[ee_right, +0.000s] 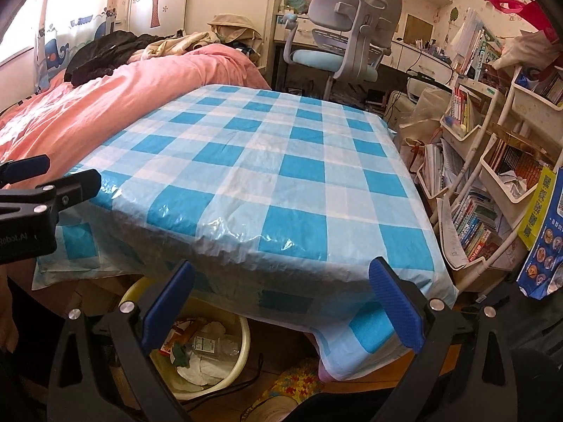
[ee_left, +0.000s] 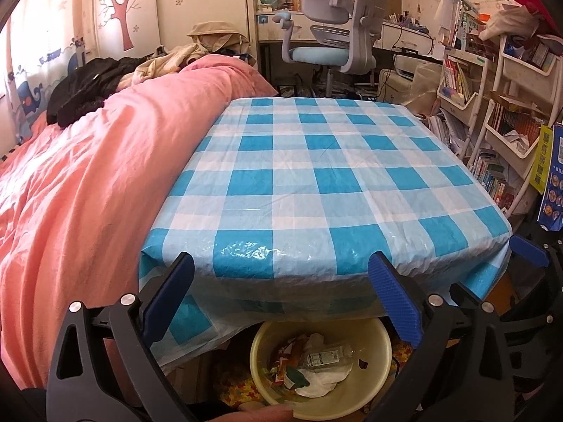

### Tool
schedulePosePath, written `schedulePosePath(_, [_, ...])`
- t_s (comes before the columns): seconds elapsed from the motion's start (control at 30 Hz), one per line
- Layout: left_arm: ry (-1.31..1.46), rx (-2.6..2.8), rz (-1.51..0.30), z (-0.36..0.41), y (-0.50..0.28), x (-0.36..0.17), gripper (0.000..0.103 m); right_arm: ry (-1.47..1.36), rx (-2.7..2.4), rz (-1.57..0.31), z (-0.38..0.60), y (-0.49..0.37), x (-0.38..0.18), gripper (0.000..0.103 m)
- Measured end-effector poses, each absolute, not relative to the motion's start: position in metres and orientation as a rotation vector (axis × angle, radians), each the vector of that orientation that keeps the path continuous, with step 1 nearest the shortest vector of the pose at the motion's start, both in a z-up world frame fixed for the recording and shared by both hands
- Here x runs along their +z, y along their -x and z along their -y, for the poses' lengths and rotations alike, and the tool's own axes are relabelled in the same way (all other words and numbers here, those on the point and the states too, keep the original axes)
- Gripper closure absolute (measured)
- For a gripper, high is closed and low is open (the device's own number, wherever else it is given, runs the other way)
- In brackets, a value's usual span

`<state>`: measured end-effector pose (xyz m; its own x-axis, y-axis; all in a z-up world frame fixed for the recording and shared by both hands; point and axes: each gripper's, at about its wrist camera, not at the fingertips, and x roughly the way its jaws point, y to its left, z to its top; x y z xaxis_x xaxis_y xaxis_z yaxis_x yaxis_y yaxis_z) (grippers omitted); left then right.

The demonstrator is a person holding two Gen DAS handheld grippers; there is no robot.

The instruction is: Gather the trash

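A pale yellow bin [ee_left: 260, 379] stands on the floor under the near edge of the table [ee_left: 316, 176], which wears a blue-and-white checked cloth. Inside it lie a clear plastic bottle [ee_left: 327, 357], wrappers and white tissue. My left gripper [ee_left: 281, 299] hangs open just above the bin with nothing between its blue pads. My right gripper [ee_right: 281, 302] is also open and holds nothing, in front of the table [ee_right: 264, 176] edge, with the bin [ee_right: 242, 351] below to its left. The left gripper [ee_right: 42, 183] shows at the left edge of the right wrist view.
A bed with a pink duvet [ee_left: 105, 176] runs along the table's left side. A grey desk chair [ee_left: 334, 28] and desk stand behind. White shelves crammed with books [ee_left: 492, 105] crowd the right. A patterned mat [ee_right: 299, 383] lies on the floor.
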<state>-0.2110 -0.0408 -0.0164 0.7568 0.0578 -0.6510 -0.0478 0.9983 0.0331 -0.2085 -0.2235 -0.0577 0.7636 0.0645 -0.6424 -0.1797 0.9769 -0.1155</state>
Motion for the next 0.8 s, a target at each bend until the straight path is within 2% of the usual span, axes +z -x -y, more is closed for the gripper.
schedulePosePath(0.6, [0.036,0.045,-0.648,0.0379,0.2166,-0.0134,0.007,0.176,0.14,-0.701,0.2221,0.2069,-0.0613,0.008])
schedulePosePath(0.8, [0.042,0.075,-0.703,0.032,0.2082,-0.0169,0.008,0.175,0.138,-0.702,0.2231,0.2069,-0.0614,0.008])
